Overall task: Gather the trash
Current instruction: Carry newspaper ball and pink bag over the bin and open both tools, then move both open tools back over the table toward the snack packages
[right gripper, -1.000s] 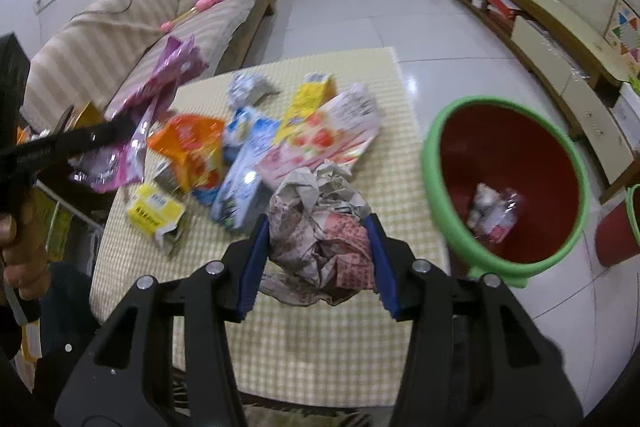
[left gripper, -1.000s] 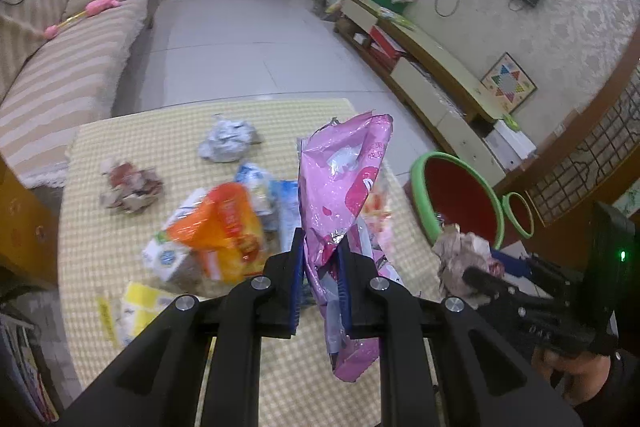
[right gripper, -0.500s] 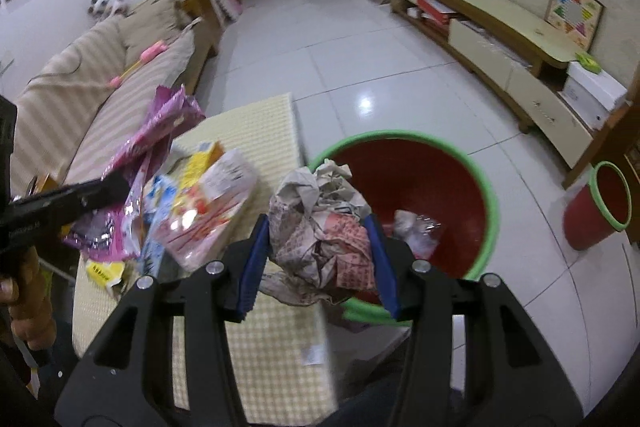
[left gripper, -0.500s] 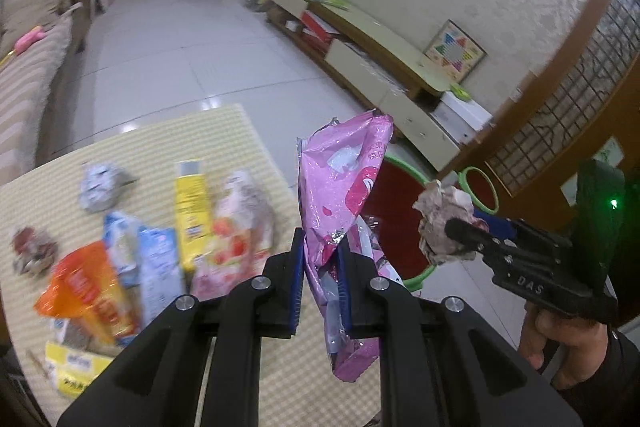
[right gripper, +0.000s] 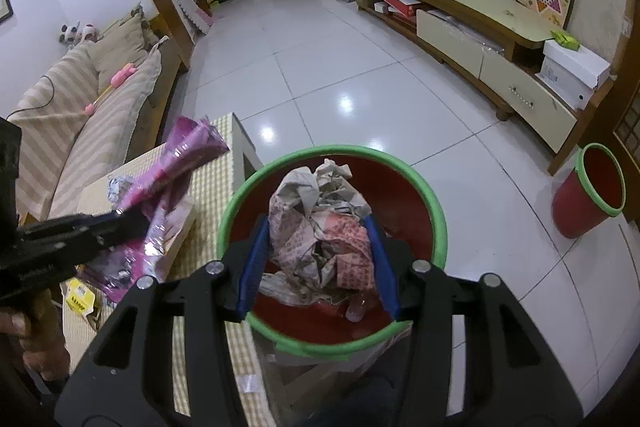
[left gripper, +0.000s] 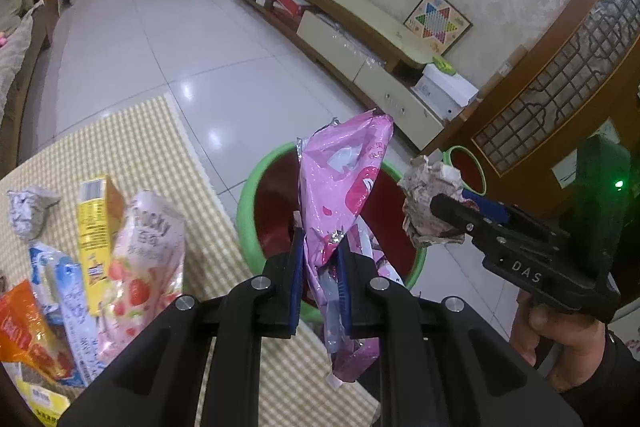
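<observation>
Both hands have swung off the tabletop [left gripper: 132, 131]: the right tool [right gripper: 316, 259], clamping the crumpled paper [right gripper: 320, 227], now hangs over the red bin [right gripper: 432, 203], the left tool [left gripper: 320, 279] pinching the pink wrapper [left gripper: 340, 187] beside it, ready to drop.

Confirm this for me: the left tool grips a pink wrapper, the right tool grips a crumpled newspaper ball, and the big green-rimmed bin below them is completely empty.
Not empty. The right wrist view shows a small bottle already lying in the big green-rimmed bin. The rest holds: the left tool grips the pink wrapper, the right tool the crumpled newspaper ball.
</observation>
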